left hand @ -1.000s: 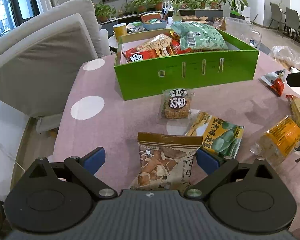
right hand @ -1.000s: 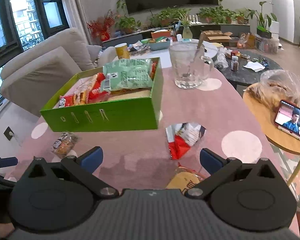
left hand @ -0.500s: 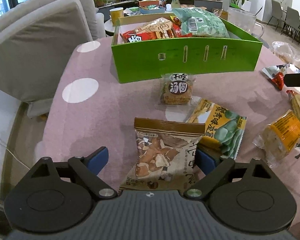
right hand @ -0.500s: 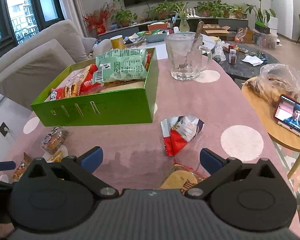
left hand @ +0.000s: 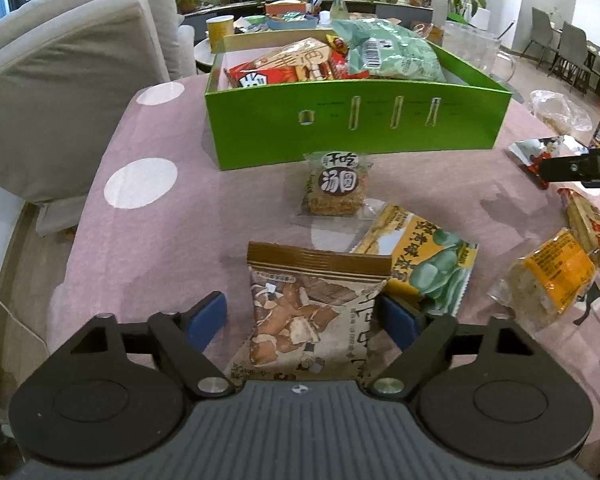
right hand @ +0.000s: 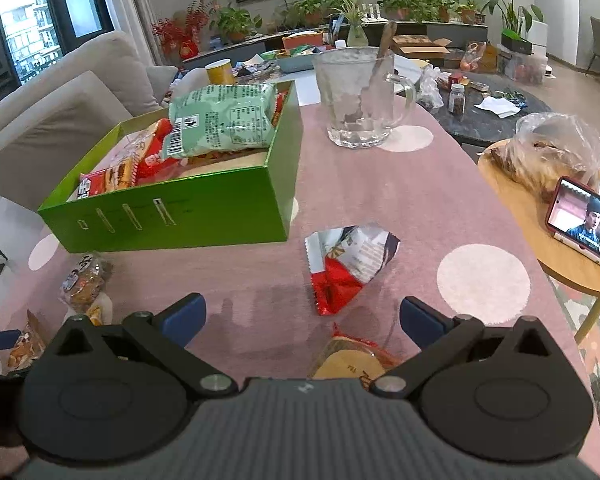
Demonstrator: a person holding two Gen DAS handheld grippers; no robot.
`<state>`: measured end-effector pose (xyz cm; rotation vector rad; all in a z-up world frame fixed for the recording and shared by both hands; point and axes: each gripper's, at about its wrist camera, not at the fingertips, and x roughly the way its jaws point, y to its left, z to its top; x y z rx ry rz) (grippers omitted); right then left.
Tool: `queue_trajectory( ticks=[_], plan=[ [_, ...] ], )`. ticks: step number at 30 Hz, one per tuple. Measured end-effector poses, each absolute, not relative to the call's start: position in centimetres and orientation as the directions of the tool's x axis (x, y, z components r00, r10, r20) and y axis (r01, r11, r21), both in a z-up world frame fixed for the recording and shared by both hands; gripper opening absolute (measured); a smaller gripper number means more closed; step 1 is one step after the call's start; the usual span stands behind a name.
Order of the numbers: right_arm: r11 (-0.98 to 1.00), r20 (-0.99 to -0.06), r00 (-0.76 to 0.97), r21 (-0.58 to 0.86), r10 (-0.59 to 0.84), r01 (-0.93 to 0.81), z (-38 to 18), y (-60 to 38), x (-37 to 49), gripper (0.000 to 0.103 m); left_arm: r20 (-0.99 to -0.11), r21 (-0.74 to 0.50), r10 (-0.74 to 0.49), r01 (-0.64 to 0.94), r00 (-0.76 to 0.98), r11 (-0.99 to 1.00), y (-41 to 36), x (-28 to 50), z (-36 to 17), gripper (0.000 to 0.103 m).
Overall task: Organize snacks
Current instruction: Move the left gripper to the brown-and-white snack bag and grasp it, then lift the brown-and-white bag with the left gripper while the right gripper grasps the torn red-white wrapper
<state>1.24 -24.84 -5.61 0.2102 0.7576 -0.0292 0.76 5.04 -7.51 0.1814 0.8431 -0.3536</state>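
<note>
A brown snack bag (left hand: 312,312) lies on the pink dotted tablecloth between the fingers of my left gripper (left hand: 302,318), whose jaws are closing. The right pad touches the bag's edge and the left pad stands a little apart from it. Beyond lie a yellow-green packet (left hand: 428,264), a clear-wrapped round cake (left hand: 336,184) and an orange-wrapped bar (left hand: 552,280). The green box (left hand: 356,128) at the back holds several snack bags. My right gripper (right hand: 302,318) is open above an orange packet (right hand: 352,360), with a red-silver pouch (right hand: 348,260) ahead of it.
A glass mug (right hand: 360,100) stands right of the green box (right hand: 180,216). A wooden side table (right hand: 540,256) at the right carries a phone (right hand: 584,224) and a plastic bag. A grey sofa (left hand: 60,80) borders the table's left edge.
The left gripper's fingers have drawn in around the brown bag and the view has tipped slightly down towards it. The right gripper has stayed almost still and kept its width.
</note>
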Motion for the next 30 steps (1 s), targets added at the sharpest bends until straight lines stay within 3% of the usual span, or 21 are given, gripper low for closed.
queue_trajectory(
  ticks=[9,30],
  plan=[
    [0.979,-0.697,0.716,0.174,0.046,0.107,-6.0,-25.0,1.9,0.078,-0.752,0.016,-0.258,0.409,0.606,0.912,4.6,0.4,-7.1,0.054],
    [0.978,-0.734,0.678,0.123,-0.023,0.167,-7.2,-26.1,5.2,0.078,-0.753,0.025,-0.254,0.411,0.608,0.911,4.8,0.5,-6.5,0.053]
  ],
)
